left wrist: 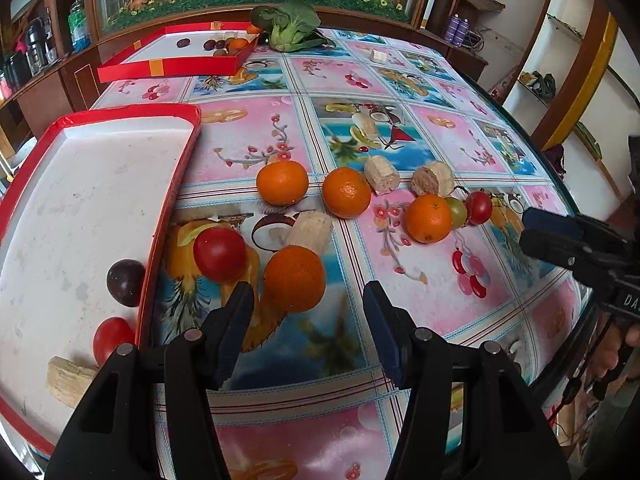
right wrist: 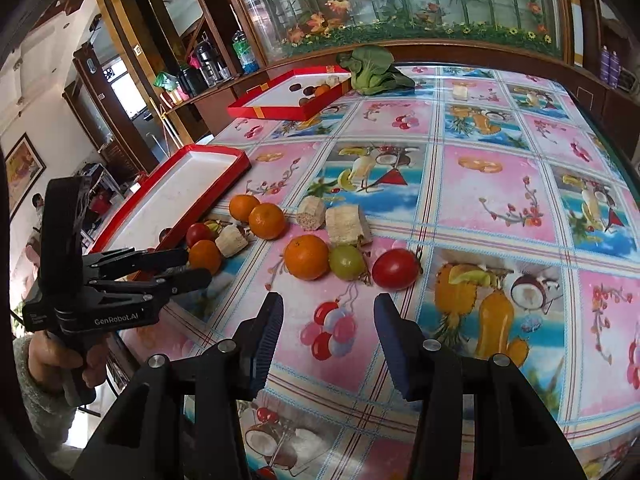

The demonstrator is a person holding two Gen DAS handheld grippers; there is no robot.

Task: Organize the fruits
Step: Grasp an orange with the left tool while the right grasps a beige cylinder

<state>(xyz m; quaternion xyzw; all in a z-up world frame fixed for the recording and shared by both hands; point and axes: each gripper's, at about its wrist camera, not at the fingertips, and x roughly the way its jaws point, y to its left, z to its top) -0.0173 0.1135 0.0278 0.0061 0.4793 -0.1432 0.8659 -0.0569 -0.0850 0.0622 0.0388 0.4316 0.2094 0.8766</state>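
**Both grippers parted and empty above the scattered fruit**

The left gripper [left wrist: 308,300] hangs over the flowered plastic tablecloth [left wrist: 400,128] with its black jaws parted and nothing between them; a round orange mandarin [left wrist: 294,279] lies just ahead of the gap. Beside that mandarin sit a glossy red tomato [left wrist: 219,254] and a pale cut stub of sugarcane [left wrist: 310,229]. To the left, the near red-rimmed white tray [left wrist: 80,208] holds a dark purple plum [left wrist: 125,282], a second red fruit [left wrist: 112,338] and a beige cane piece [left wrist: 66,376].

The right gripper [right wrist: 326,320] is likewise parted and empty, its blue-padded fingers [right wrist: 390,332] aimed at a red tomato [right wrist: 396,269], a green grape-like fruit [right wrist: 347,262] and an orange mandarin [right wrist: 307,257] that lie in a row, touching or nearly so. A hand [right wrist: 86,364] in a grey sleeve grips the other tool's handle at the left edge of the right wrist view.

Further back lie two more mandarins [left wrist: 282,182] and two cane chunks [left wrist: 382,176]. At the far side stands a second red tray [left wrist: 172,62] with dark fruit inside, beside a leafy green vegetable [left wrist: 288,26].
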